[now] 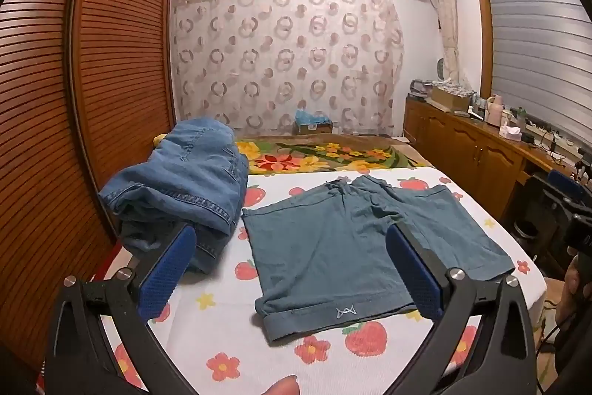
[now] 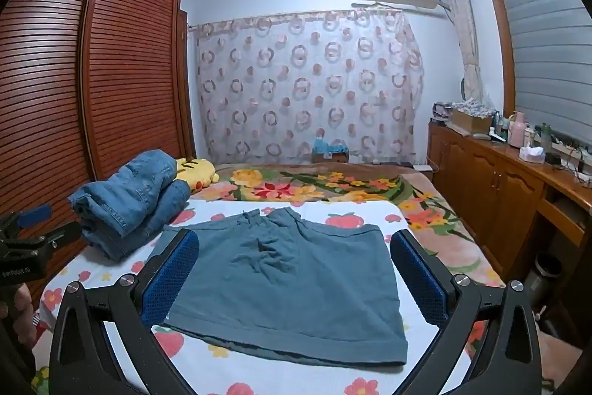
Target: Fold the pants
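- Nearest to us, the left gripper (image 1: 292, 269) holds its two black arms spread wide, the blue pads (image 1: 168, 271) dimpled like fine mesh, with nothing between them.
- Our right gripper (image 2: 294, 273) stands the same way, jaws wide apart and empty, its blue textured pads (image 2: 418, 278) framing the cloth below.
- Between both pairs of fingers lie the teal shorts (image 1: 355, 247), a soft, matte knit spread flat on the bed sheet (image 1: 222, 332), cuffed hems toward us and the waistband away; a small pale logo sits on the near cuff.
- The sheet is white woven cotton printed with strawberries and small flowers.
- Just left of the shorts sits a rumpled stack of denim jeans (image 2: 129, 202), thicker and stiffer, with pale stitched seams; whether the two garments touch we cannot tell.
- Beyond the jeans we see a yellow plush toy (image 2: 196, 171), rounded and fuzzy.
- Past the sheet stretches a plush floral blanket (image 2: 318, 186).
- Along the left runs a slatted wooden wardrobe (image 1: 111, 62); along the right, a wooden cabinet (image 2: 492, 180) with arched panel doors.
- Farthest hangs a sheer curtain (image 2: 307, 84) patterned with rings.
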Demonstrator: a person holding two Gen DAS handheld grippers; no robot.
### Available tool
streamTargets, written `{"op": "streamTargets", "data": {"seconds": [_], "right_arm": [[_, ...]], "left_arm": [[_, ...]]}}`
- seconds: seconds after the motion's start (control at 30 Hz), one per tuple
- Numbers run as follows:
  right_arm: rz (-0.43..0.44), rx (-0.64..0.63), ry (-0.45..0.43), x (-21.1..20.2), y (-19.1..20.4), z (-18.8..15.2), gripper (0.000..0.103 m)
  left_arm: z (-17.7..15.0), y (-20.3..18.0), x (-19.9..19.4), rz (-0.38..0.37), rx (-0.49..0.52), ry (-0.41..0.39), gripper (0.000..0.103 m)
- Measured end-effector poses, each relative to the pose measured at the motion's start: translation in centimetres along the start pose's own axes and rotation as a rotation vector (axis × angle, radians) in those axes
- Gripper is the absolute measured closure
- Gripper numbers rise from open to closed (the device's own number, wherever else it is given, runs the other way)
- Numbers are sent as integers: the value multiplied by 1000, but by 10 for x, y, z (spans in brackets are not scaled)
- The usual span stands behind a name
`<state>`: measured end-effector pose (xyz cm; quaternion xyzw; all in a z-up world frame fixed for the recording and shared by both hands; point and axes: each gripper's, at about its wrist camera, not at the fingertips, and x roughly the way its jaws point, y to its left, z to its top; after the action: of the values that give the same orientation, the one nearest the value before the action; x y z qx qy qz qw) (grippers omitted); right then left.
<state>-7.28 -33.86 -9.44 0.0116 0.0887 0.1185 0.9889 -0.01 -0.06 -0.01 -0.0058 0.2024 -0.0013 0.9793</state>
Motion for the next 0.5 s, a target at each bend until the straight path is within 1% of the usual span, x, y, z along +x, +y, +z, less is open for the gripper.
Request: {"op": "streamTargets", "data": {"seconds": [0.23,0.27,0.3,0.47,0.5], "right_arm": [[0,-6,10,1,0,4,0],[-1,-12,-5,-4,2,2,0],[-1,-12,-4,-3,0,2,0],[0,-11,6,-6,-2,3,0],[-1,-11,10,-1,1,0,0]], "left_arm": [[0,2,-4,-3,16,-12,0],[-1,3,-5,-1,18,-13,0],[-1,-1,0,7,16,3,0],[-1,-1,0,7,15,4,0],[-1,-1,0,7,15,3,0]]}}
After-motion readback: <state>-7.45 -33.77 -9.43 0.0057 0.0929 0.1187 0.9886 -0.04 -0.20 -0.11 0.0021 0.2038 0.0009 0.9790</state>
